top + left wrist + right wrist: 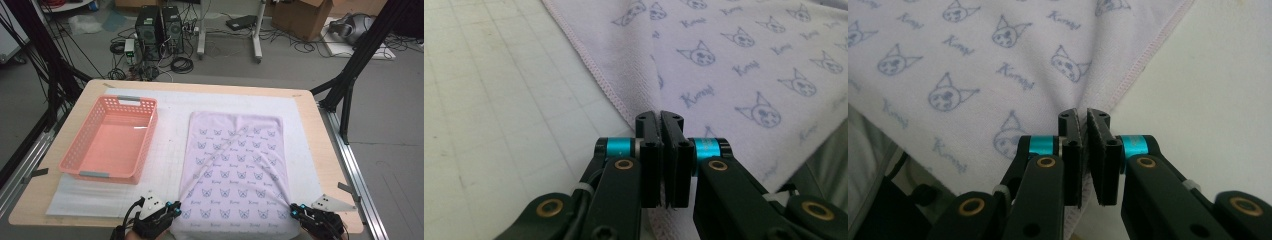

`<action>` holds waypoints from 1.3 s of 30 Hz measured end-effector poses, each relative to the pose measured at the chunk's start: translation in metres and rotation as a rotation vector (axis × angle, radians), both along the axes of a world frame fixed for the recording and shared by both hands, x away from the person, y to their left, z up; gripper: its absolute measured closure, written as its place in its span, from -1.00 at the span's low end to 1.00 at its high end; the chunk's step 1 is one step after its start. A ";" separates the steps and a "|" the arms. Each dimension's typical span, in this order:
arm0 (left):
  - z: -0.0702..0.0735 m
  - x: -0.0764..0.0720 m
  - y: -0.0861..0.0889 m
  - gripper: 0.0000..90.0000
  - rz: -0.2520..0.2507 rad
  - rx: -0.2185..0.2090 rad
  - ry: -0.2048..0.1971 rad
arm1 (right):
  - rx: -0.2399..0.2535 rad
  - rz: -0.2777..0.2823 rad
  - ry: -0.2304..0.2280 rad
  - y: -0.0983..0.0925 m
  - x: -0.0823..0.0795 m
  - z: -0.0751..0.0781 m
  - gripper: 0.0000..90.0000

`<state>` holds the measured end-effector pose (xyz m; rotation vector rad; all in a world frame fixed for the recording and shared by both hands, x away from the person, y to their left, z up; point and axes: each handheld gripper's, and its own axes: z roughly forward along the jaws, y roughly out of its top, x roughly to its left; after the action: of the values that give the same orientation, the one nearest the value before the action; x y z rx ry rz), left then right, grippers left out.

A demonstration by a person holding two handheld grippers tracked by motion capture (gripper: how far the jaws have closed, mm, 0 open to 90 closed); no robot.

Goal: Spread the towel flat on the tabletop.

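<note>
Towel (235, 165) lies flat near the desk's (320, 145) front edge. Your left tongs (176, 206) and right tongs (294, 210) are each clamped on a near corner.

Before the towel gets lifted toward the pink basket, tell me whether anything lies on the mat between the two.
Nothing visible does. The towel is pinched at its near corners by the left gripper and the right gripper. The strip of white mat between its left edge and the pink basket is bare, and the basket holds nothing.

High view looks down over whole table (305, 107); both gripper views sit close, probably low, sharing towel (235, 165) edges.
</note>
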<state>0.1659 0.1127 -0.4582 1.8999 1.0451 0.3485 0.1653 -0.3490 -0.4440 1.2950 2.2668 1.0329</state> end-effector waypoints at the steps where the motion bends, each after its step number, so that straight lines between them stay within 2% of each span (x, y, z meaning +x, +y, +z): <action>1: 0.000 -0.001 0.000 0.91 -0.004 -0.003 0.001 | -0.001 -0.001 0.003 -0.001 -0.001 0.000 0.88; 3: 0.000 -0.003 0.000 0.85 -0.010 -0.010 -0.002 | -0.002 -0.009 0.016 -0.002 -0.005 0.001 0.88; 4: 0.000 -0.003 0.001 0.74 -0.006 -0.012 -0.004 | -0.015 -0.008 0.019 -0.002 -0.006 0.002 0.88; 5: 0.001 -0.002 0.002 0.54 0.001 -0.026 -0.005 | -0.024 -0.009 0.022 -0.002 -0.007 0.003 0.83; 6: 0.002 -0.001 0.003 0.43 0.006 -0.042 -0.008 | -0.012 -0.018 0.017 -0.002 -0.009 0.005 0.71; 9: 0.005 0.006 0.007 0.22 0.020 -0.078 -0.029 | 0.054 -0.054 -0.047 -0.004 -0.009 0.011 0.43; 10: 0.005 0.008 0.008 0.22 0.027 -0.084 -0.031 | 0.066 -0.071 -0.073 -0.003 -0.007 0.013 0.40; 12: 0.005 0.013 0.009 0.17 0.043 -0.095 -0.029 | 0.070 -0.101 -0.090 -0.002 -0.001 0.011 0.35; 15: 0.004 0.016 0.009 0.16 0.058 -0.102 -0.022 | 0.069 -0.125 -0.070 0.001 0.015 0.004 0.40; 17: 0.004 0.016 0.009 0.16 0.053 -0.100 -0.026 | 0.036 -0.108 -0.032 0.005 0.021 -0.004 0.59; 18: 0.004 0.015 0.009 0.16 0.051 -0.097 -0.026 | 0.021 -0.104 -0.044 0.007 0.021 -0.006 0.69; 19: 0.004 0.015 0.009 0.16 0.053 -0.101 -0.025 | 0.027 -0.093 -0.039 0.006 0.021 -0.006 0.86; 23: 0.006 0.013 0.013 0.17 0.058 -0.105 -0.026 | 0.028 -0.072 0.003 0.002 0.018 -0.002 0.94; 26: 0.006 0.012 0.017 0.17 0.061 -0.106 -0.030 | 0.001 -0.053 0.032 -0.007 0.008 0.002 0.94; 28: 0.007 0.014 0.019 0.17 0.062 -0.103 -0.028 | 0.012 -0.032 0.058 -0.013 0.006 0.003 0.91; 30: 0.009 0.017 0.020 0.16 0.068 -0.110 -0.032 | 0.016 -0.027 0.037 -0.016 0.006 0.004 0.70; 32: 0.011 0.020 0.019 0.15 0.064 -0.115 -0.038 | 0.045 -0.038 0.012 -0.017 0.010 0.006 0.56; 34: 0.011 0.026 0.017 0.15 0.054 -0.116 -0.035 | 0.072 -0.052 -0.019 -0.018 0.012 0.011 0.53; 36: 0.010 0.033 0.016 0.15 0.045 -0.115 -0.027 | 0.075 -0.061 -0.047 -0.018 0.016 0.014 0.49; 39: 0.010 0.045 0.011 0.16 0.027 -0.111 -0.012 | 0.079 -0.082 -0.054 -0.020 0.023 0.014 0.48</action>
<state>0.2110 0.1240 -0.4486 1.7842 1.0615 0.3099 0.1886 -0.3693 -0.4303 1.3626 2.1350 1.1243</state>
